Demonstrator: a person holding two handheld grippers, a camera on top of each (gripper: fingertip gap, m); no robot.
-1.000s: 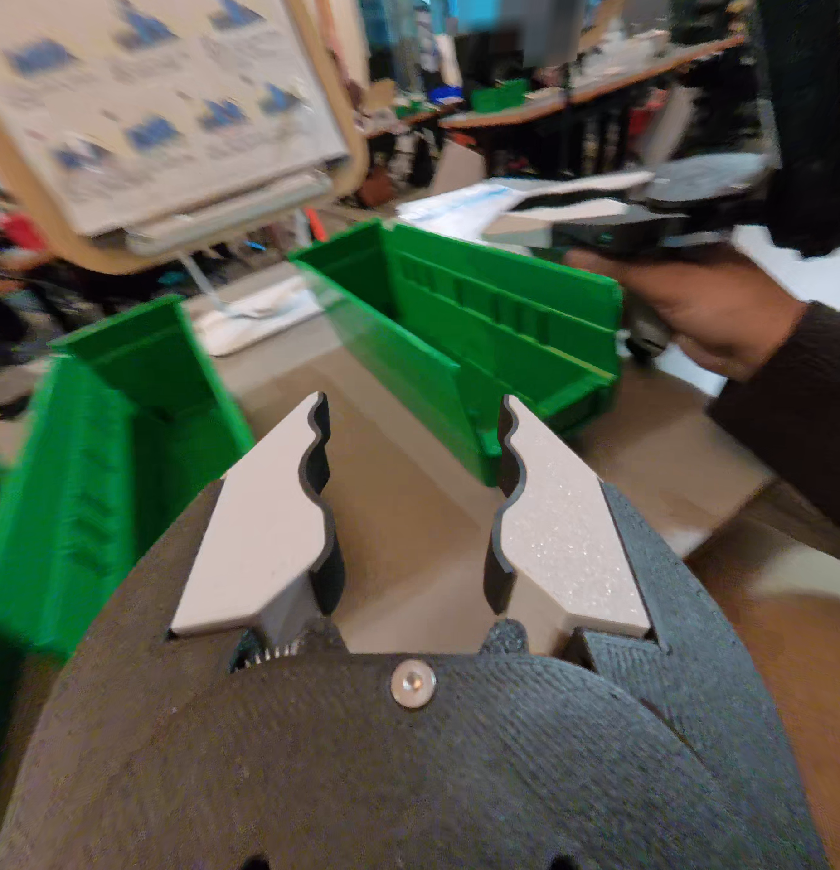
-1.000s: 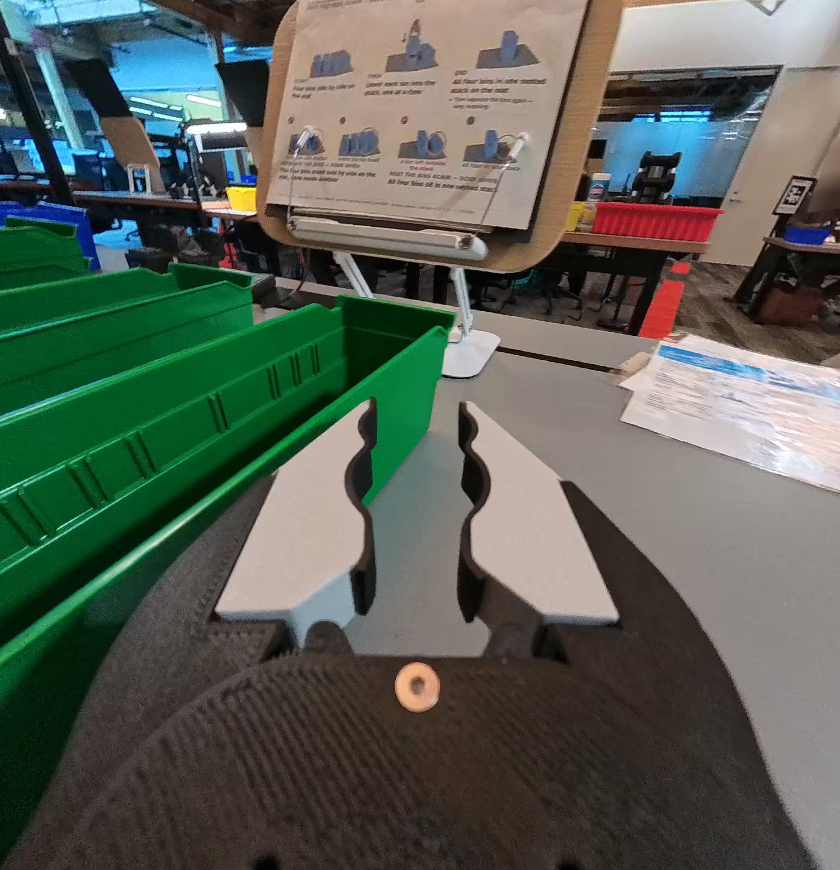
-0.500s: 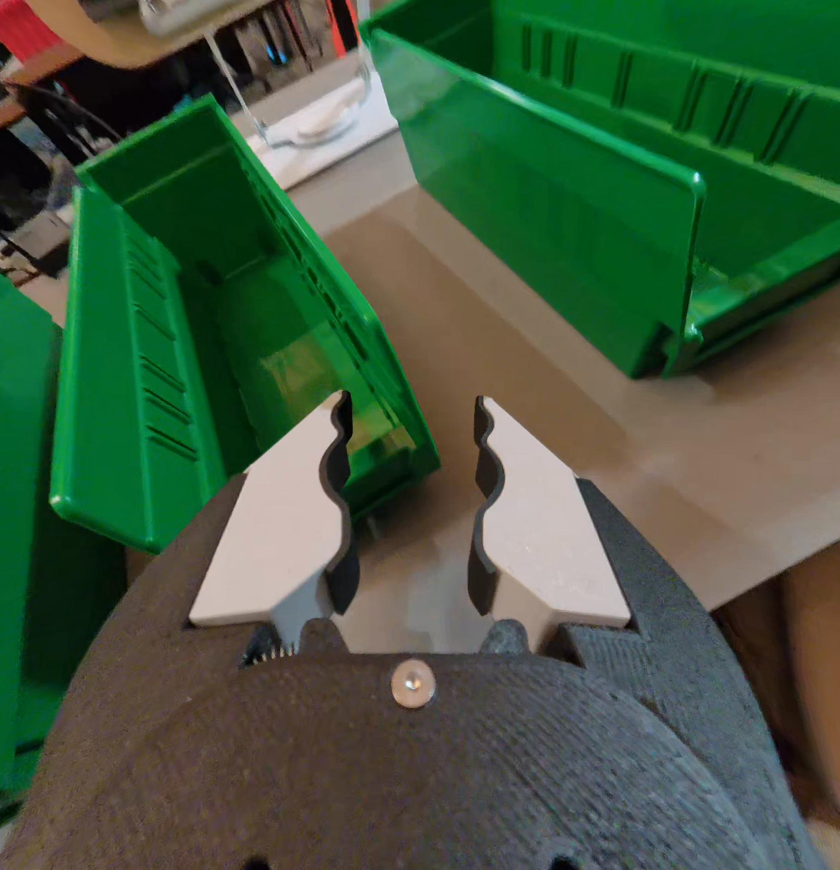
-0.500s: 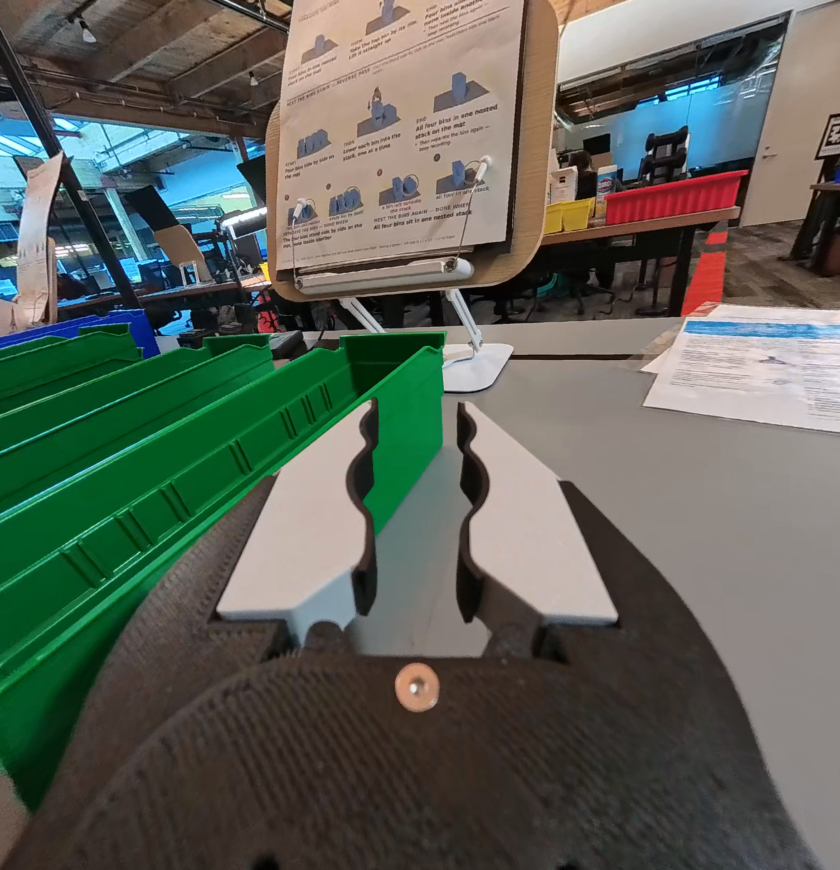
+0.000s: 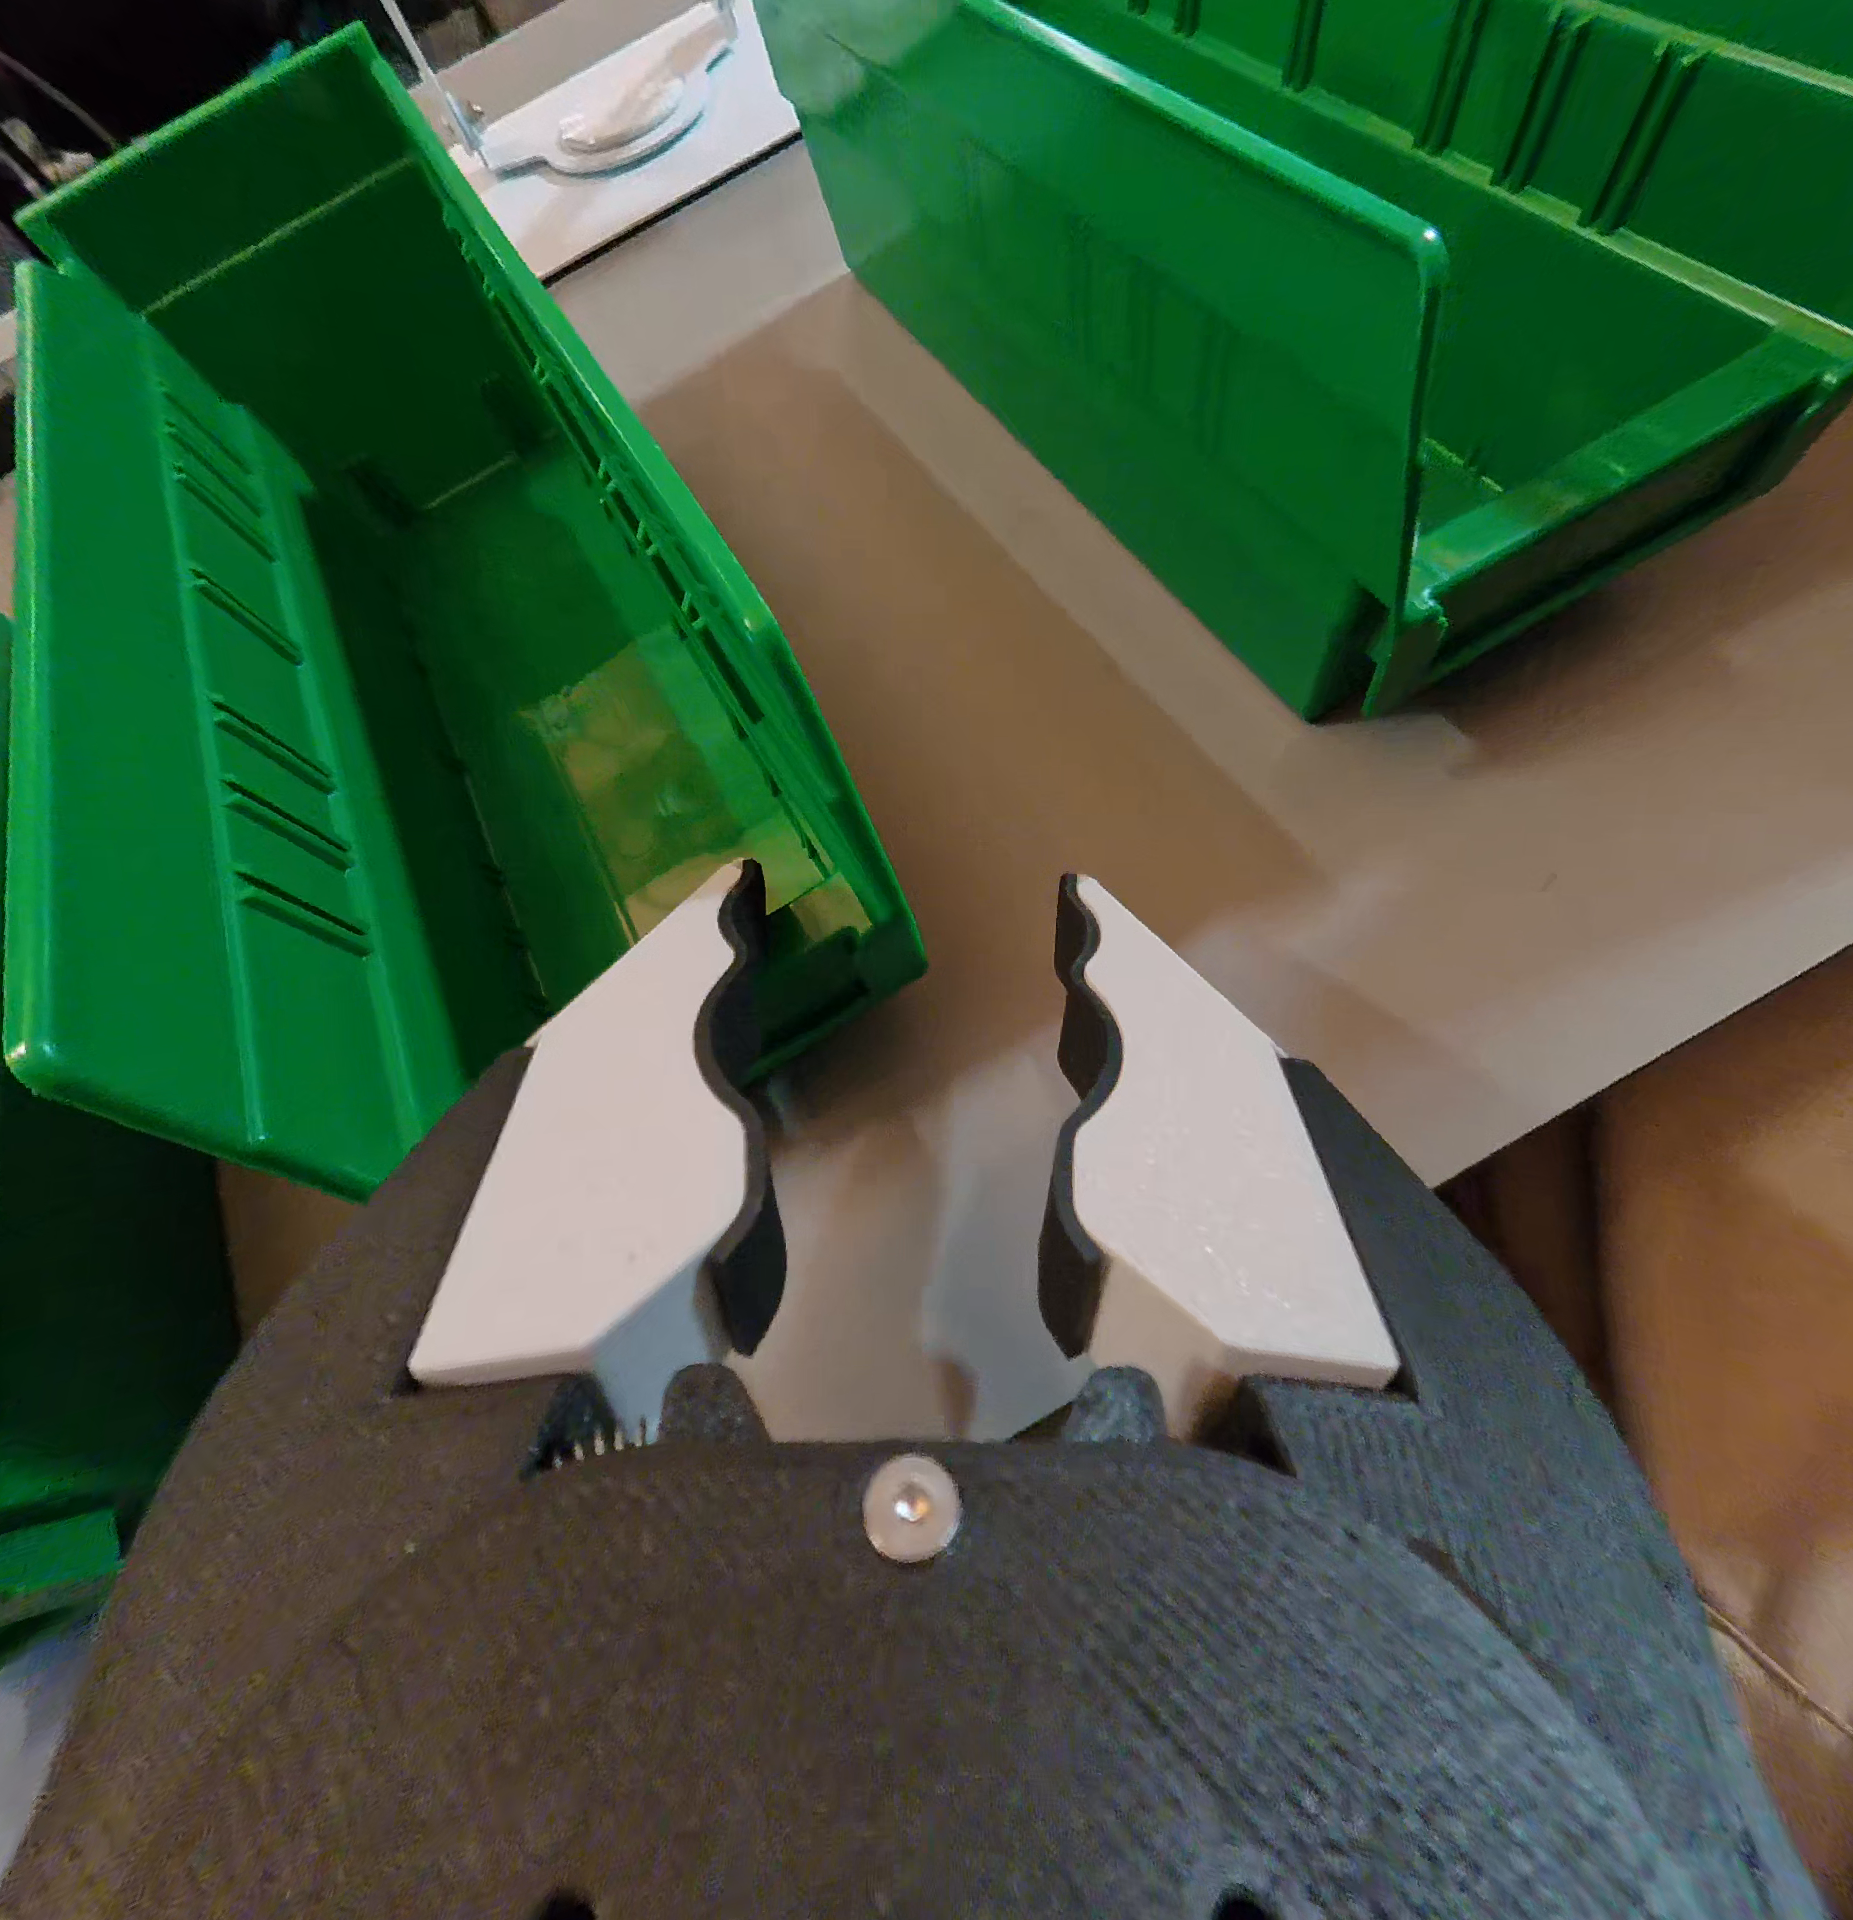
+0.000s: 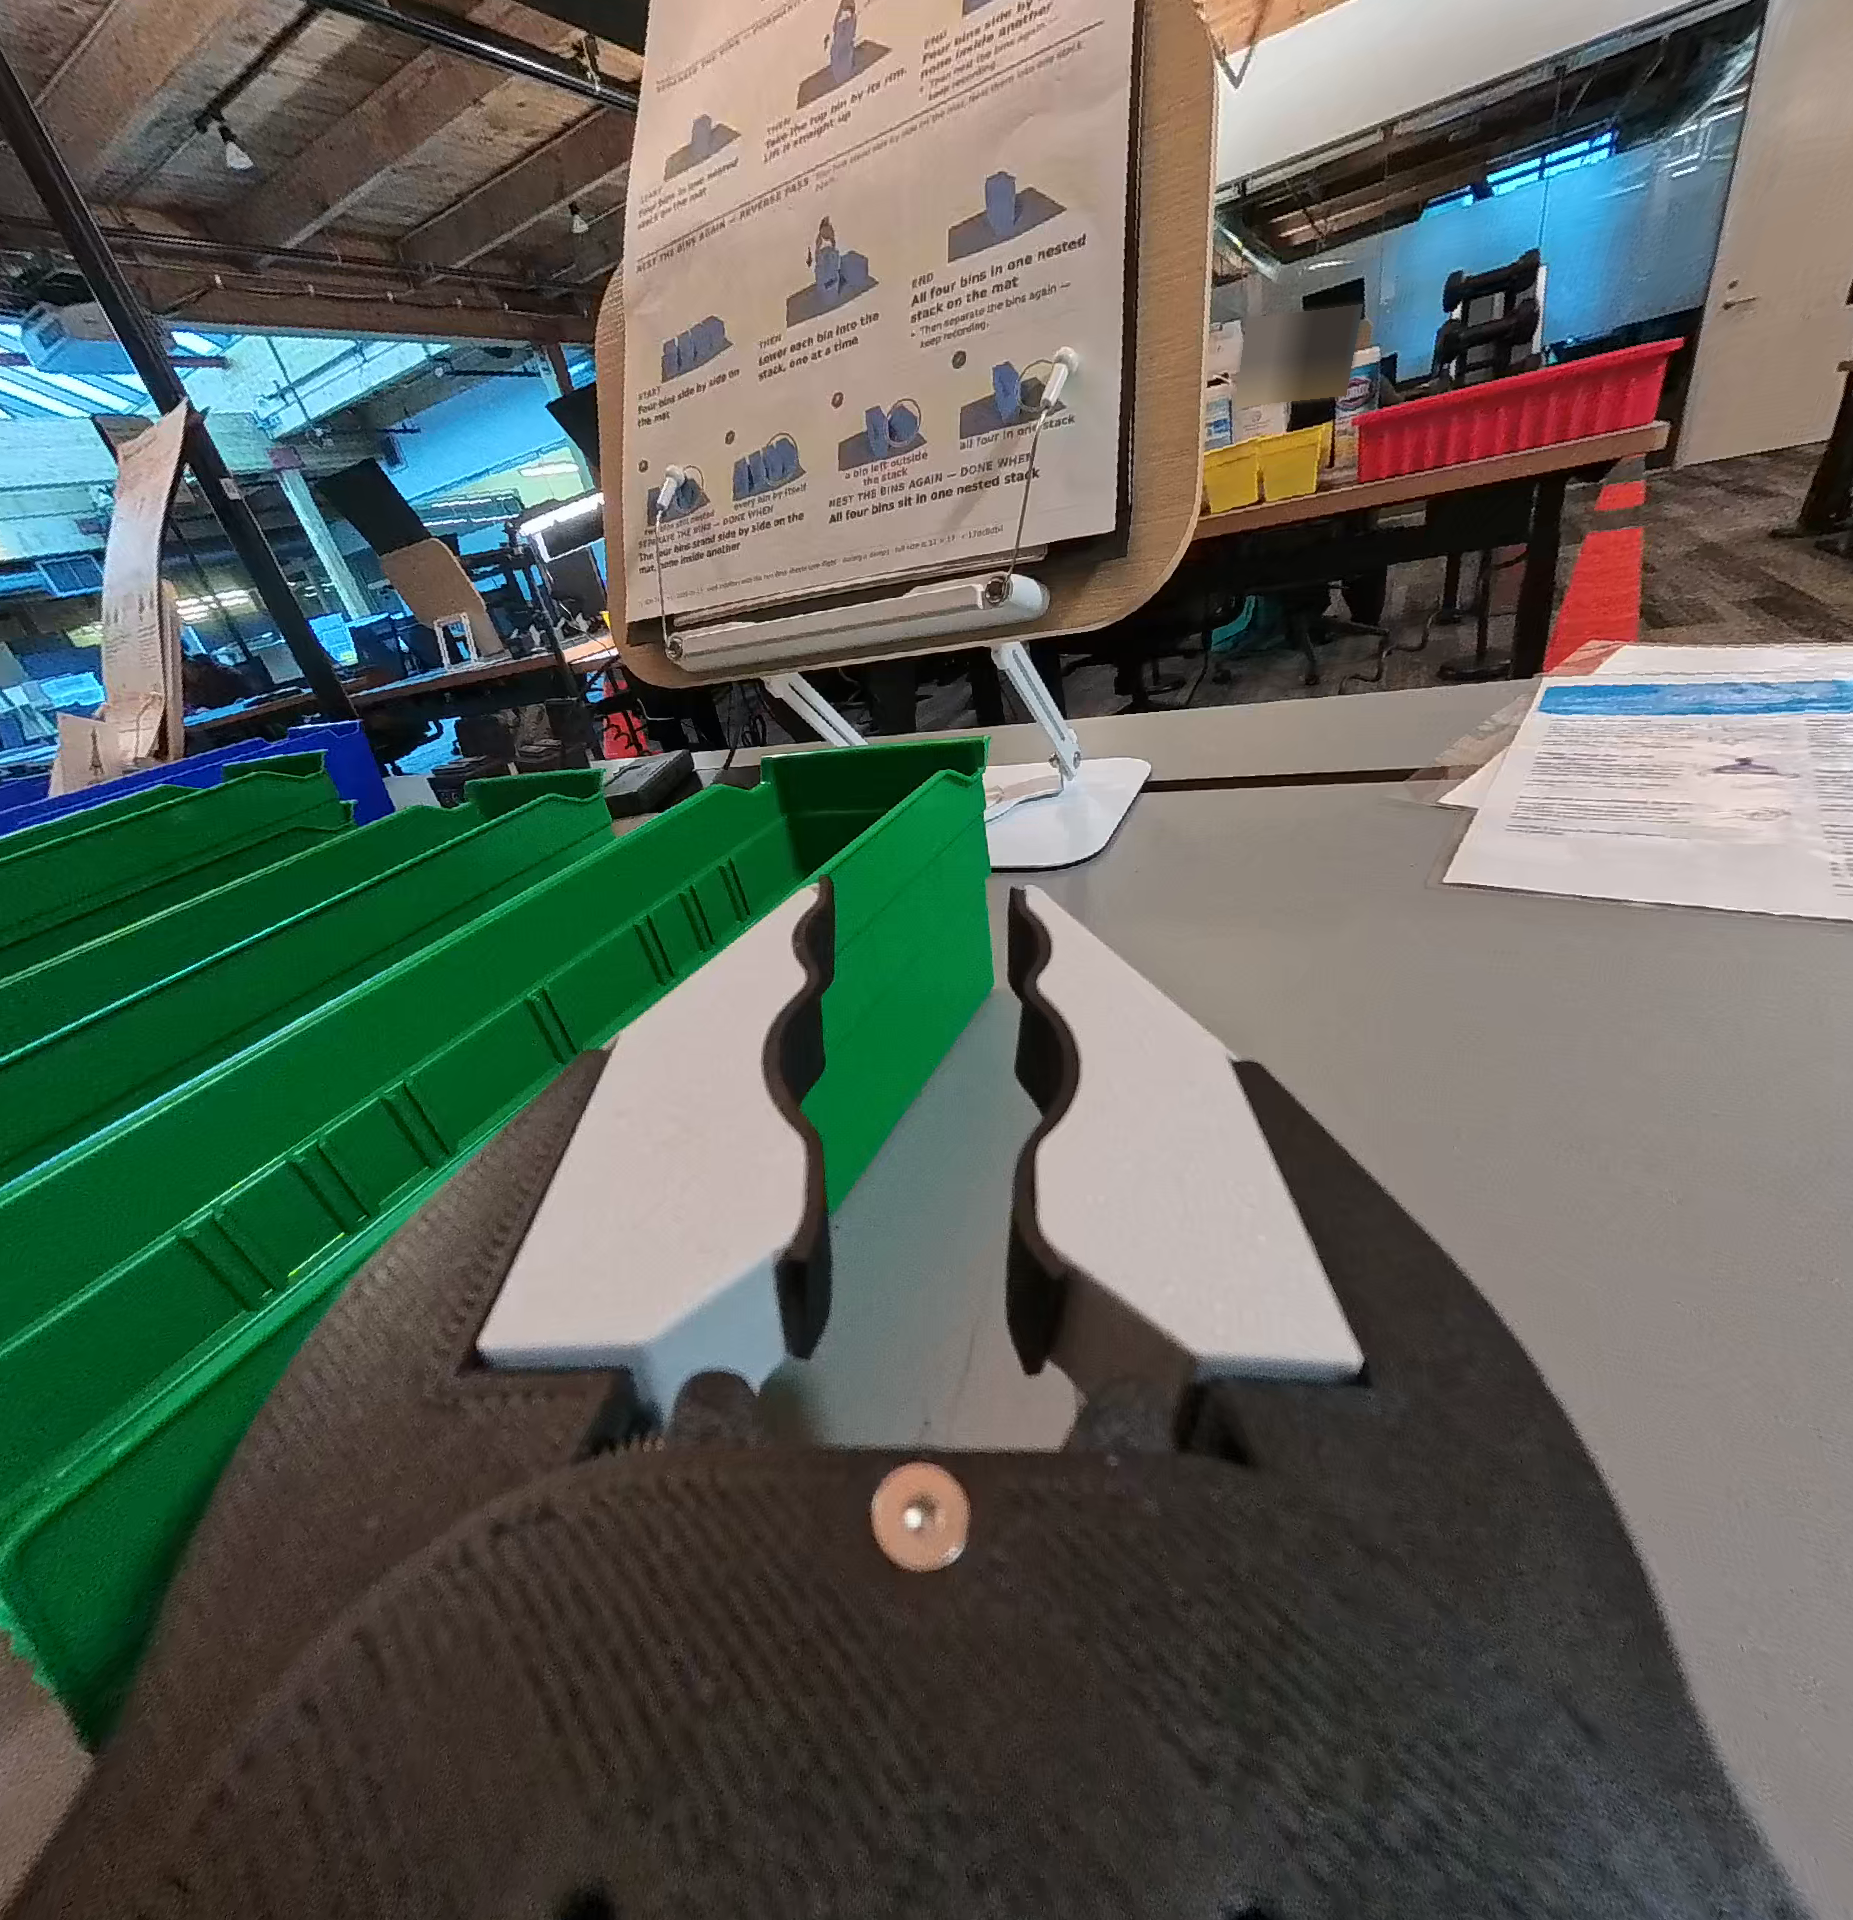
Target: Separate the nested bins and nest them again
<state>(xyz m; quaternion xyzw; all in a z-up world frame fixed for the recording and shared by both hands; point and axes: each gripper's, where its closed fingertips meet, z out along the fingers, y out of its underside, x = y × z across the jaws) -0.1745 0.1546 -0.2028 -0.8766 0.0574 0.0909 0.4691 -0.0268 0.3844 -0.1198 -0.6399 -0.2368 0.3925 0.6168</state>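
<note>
Long green bins stand side by side on a grey mat. In the left wrist view my left gripper (image 5: 906,894) is open and empty, just above the near right corner of one green bin (image 5: 226,644). A second green bin (image 5: 1161,343) lies to the upper right and part of a third (image 5: 8,1299) shows at the far left. In the right wrist view my right gripper (image 6: 917,899) is open and empty, low beside the right wall of the nearest green bin (image 6: 589,997). Two more green bins (image 6: 226,914) lie to its left.
An instruction sheet on a stand (image 6: 901,343) rises behind the bins; its white base (image 6: 1067,800) sits on the table. Printed papers (image 6: 1680,779) lie at the right. A blue bin (image 6: 174,769) is far left. The table's front edge (image 5: 1524,1101) runs right of my left gripper.
My left gripper has tilted down and moved in over the near end of the left bin and has closed a little. My right gripper has dropped lower beside its bin and stayed open.
</note>
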